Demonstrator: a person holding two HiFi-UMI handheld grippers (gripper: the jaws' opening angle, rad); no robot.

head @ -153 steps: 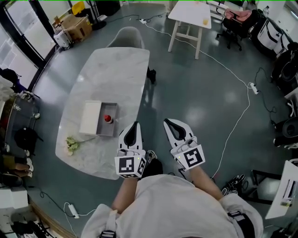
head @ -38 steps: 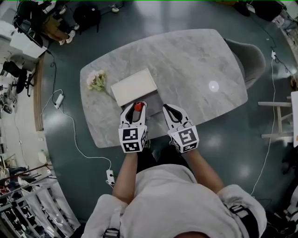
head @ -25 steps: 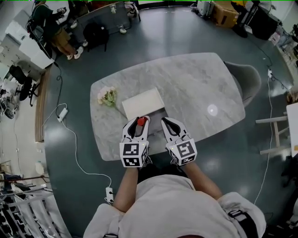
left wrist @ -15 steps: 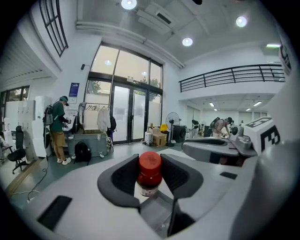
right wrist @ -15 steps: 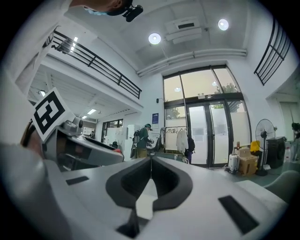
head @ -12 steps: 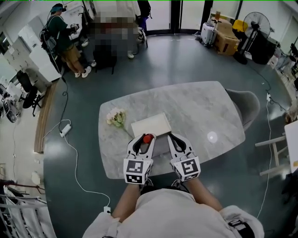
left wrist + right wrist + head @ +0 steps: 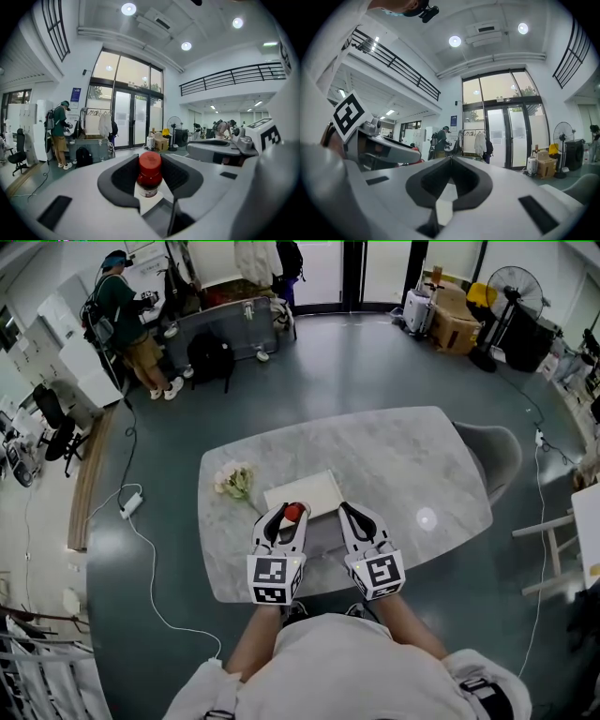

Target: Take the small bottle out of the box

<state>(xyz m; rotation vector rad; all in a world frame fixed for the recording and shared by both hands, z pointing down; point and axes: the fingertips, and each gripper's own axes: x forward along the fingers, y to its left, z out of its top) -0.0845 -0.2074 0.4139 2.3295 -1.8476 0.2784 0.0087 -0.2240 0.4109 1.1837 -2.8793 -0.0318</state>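
A small bottle (image 7: 294, 513) with a red cap and white label stands upright between the pads of my left gripper (image 7: 286, 512). In the left gripper view the bottle (image 7: 149, 174) fills the gap of that gripper (image 7: 150, 164), held above the table. The grey open box (image 7: 322, 538) lies on the marble table (image 7: 403, 456) just below and between both grippers, its white lid (image 7: 303, 493) beside it at the far side. My right gripper (image 7: 350, 512) hovers to the right of the box, its jaws together with nothing in them; its tips (image 7: 450, 159) meet.
A small bunch of pale flowers (image 7: 234, 480) lies on the table left of the lid. A grey chair (image 7: 502, 451) stands at the table's right end. A person (image 7: 127, 310) stands by a desk far off at the left. Cables run over the floor.
Six seconds ago the bottle stood in the box and both grippers were away from it. Over the last second both grippers have risen, the left one carrying the bottle.
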